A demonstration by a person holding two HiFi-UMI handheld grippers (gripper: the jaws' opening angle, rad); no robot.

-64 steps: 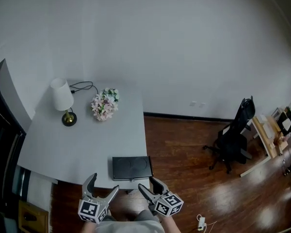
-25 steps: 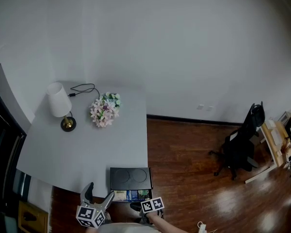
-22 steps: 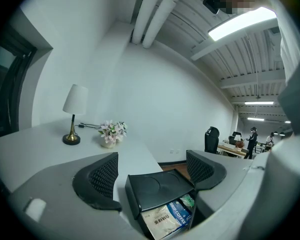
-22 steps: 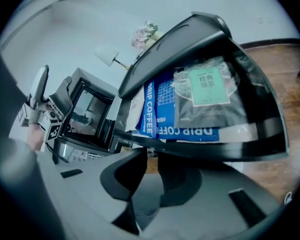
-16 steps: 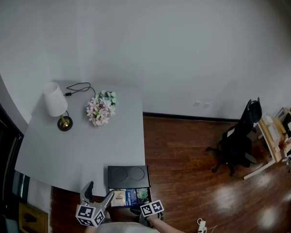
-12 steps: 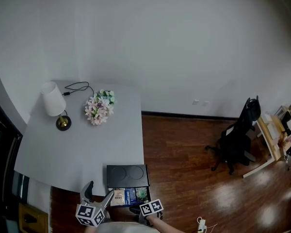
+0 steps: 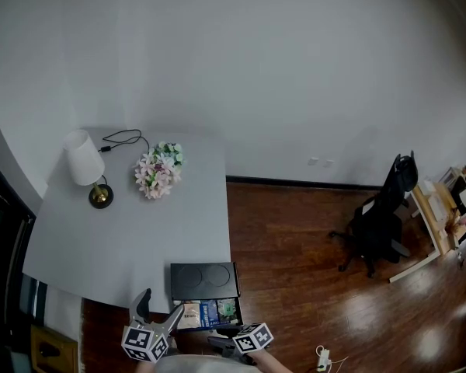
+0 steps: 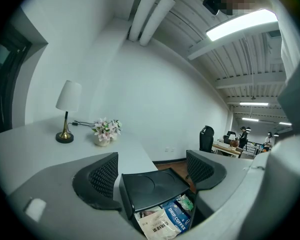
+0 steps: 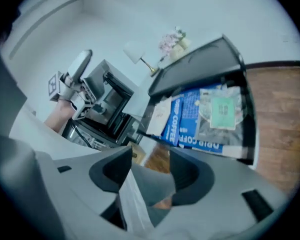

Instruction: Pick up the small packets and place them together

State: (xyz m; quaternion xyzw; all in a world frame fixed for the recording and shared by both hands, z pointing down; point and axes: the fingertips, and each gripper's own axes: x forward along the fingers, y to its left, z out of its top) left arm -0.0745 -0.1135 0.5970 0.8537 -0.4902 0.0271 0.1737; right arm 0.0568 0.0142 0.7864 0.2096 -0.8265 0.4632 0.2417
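Note:
A black box (image 7: 204, 280) stands at the table's front edge with its drawer pulled out below. In the drawer lie a white packet (image 7: 189, 315), a blue drip coffee packet (image 7: 209, 314) and a green-labelled packet (image 7: 227, 310). The left gripper view shows them under the box: white (image 8: 157, 227), blue (image 8: 176, 217), green (image 8: 186, 203). My left gripper (image 8: 152, 171) is open, its jaws either side of the box without touching it. My right gripper (image 9: 150, 171) hangs just in front of the drawer, jaws opening, nothing pinched between them. The blue packet (image 9: 190, 116) lies beyond its tips.
The grey table (image 7: 116, 239) carries a white lamp (image 7: 84, 162) and a bunch of flowers (image 7: 158, 169) at the back. A dark cabinet (image 7: 4, 239) borders the left. Wooden floor and a black office chair (image 7: 373, 224) lie to the right.
The drawer under the black box has slid out and shows the packets. My right gripper has drawn back from the drawer front and its jaws have parted. The left gripper has barely moved.

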